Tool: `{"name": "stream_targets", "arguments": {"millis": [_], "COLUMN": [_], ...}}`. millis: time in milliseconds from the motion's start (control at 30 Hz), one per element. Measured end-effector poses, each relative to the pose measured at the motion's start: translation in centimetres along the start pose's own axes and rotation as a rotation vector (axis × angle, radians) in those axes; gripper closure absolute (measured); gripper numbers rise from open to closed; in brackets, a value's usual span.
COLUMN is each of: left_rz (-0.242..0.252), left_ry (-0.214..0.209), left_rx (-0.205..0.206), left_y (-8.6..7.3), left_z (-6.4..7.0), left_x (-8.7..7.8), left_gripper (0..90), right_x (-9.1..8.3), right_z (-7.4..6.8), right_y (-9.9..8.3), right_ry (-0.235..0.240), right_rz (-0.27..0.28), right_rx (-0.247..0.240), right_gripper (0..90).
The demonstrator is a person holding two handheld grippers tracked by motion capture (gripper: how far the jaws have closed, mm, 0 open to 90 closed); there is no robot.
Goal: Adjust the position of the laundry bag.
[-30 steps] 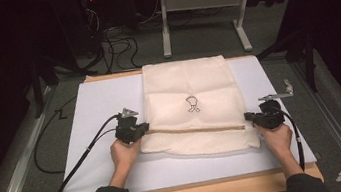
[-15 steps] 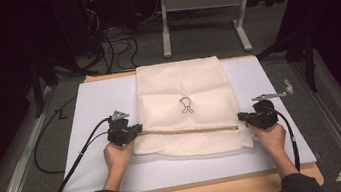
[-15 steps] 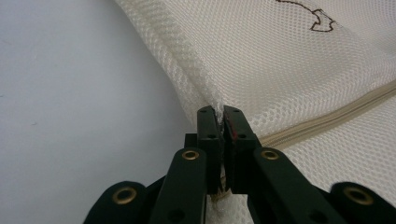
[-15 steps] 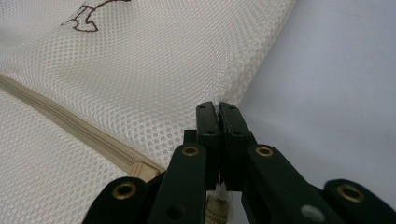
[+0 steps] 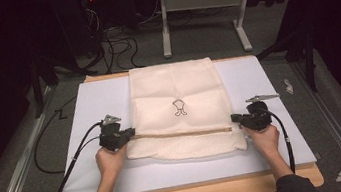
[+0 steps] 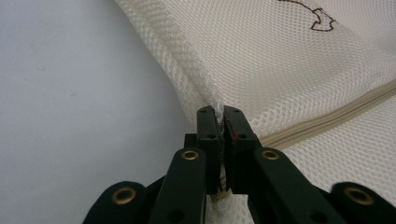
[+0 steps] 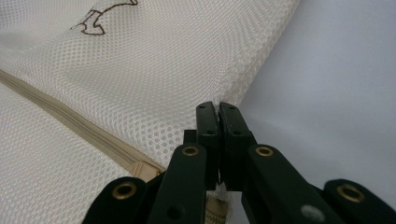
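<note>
We hold mesh bag by side edges: left gripper and right gripper clamped on mesh (zipper between). Keep tension even, hands level.

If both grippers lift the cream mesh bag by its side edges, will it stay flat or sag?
The cream mesh bag will probably sag between the left gripper and right gripper: it is thin netting and lies in soft folds. It is likely light. Its open weave should grip well in the shut jaws.
</note>
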State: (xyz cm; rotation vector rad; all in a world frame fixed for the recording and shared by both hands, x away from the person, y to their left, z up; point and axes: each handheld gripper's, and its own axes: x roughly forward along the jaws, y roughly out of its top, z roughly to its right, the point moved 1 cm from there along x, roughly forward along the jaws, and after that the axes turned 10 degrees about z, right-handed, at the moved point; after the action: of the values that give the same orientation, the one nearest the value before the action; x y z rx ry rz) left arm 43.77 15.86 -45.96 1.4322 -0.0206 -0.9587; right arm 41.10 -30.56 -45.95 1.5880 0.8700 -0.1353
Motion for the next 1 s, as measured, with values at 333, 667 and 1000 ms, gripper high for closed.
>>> {"name": "stream_targets", "arguments": {"millis": [333, 667, 1000], "left_rz": [-0.018, -0.028, -0.013], "left_ry": [0.012, 0.020, 0.028], "left_rx": [0.008, 0.006, 0.030], "left_y": [-1.1, -2.2, -3.0], "left_z": [-0.3, -0.5, -0.2], "left_x": [-1.4, -2.4, -3.3], "left_gripper": [86.3, 85.8, 85.2], "right_x": [-0.1, -0.2, -0.4], "right_z": [-1.3, -2.2, -3.3], "right_y": [0.1, -0.5, -1.2], "right_ry": [0.028, 0.046, 0.027], "right_rz": [0.004, -0.004, -0.014], "right_rx": [-0.018, -0.021, -0.067], "right_gripper": [89.5, 89.4, 89.3]}}
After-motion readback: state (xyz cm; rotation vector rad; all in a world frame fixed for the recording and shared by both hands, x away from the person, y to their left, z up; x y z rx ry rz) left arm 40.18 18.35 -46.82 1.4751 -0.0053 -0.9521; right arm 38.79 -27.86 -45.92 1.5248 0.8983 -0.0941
